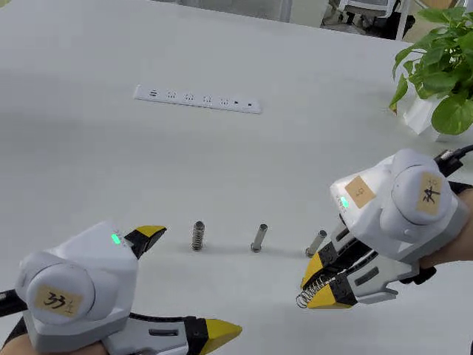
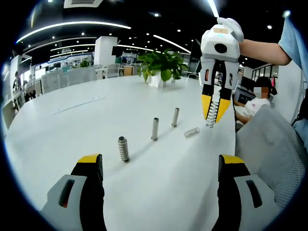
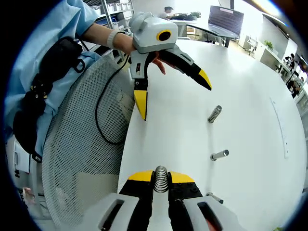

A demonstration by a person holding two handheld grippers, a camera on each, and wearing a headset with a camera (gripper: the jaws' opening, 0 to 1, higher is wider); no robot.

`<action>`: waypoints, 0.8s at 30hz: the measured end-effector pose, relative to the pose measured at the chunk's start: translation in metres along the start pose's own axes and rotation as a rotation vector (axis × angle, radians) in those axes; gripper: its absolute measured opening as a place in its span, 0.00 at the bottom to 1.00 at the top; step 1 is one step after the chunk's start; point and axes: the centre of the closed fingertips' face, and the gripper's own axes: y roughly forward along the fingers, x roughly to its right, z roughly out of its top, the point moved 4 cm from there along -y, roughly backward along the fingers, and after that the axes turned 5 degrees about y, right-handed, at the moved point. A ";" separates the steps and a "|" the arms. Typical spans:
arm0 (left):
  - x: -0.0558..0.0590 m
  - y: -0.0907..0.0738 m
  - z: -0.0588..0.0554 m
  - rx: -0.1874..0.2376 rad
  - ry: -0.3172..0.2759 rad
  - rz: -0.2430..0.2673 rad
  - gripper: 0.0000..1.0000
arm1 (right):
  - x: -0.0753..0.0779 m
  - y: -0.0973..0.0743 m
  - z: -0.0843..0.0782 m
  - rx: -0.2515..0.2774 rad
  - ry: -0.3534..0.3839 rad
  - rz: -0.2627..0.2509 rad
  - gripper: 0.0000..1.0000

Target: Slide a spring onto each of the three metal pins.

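Three metal pins stand in a row on the white table (image 1: pixel 111 163). The left pin (image 1: pixel 198 235) wears a spring. The middle pin (image 1: pixel 259 238) and the right pin (image 1: pixel 316 242) are bare. My right gripper (image 1: pixel 316 285) hovers just in front of the right pin, shut on a spring (image 1: pixel 310 290), also seen between its jaws in the right gripper view (image 3: pixel 161 179). A loose spring (image 2: pixel 191 132) lies on the table near the far pin (image 2: pixel 175 117). My left gripper (image 1: pixel 188 285) stands open and holds nothing, in front of the sprung pin (image 2: pixel 123 148).
A white power strip (image 1: pixel 197 98) lies further back on the table. A potted plant (image 1: pixel 443 66) stands at the back right. A mesh chair (image 3: pixel 82 159) sits by the table's near edge.
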 end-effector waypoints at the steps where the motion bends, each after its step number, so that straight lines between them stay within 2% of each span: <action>1: 0.000 0.000 0.000 -0.002 0.010 0.005 0.99 | 0.002 -0.001 -0.001 -0.010 -0.008 -0.005 0.07; 6: 0.000 -0.001 0.000 0.003 0.011 0.021 0.99 | 0.013 -0.004 -0.004 -0.063 -0.040 -0.027 0.07; 11: 0.000 -0.001 -0.002 -0.004 0.019 0.031 0.99 | 0.024 -0.006 -0.001 -0.074 -0.055 -0.037 0.07; 24: -0.002 -0.006 -0.006 -0.013 0.006 0.041 0.98 | 0.058 -0.013 0.020 -0.100 -0.123 -0.077 0.07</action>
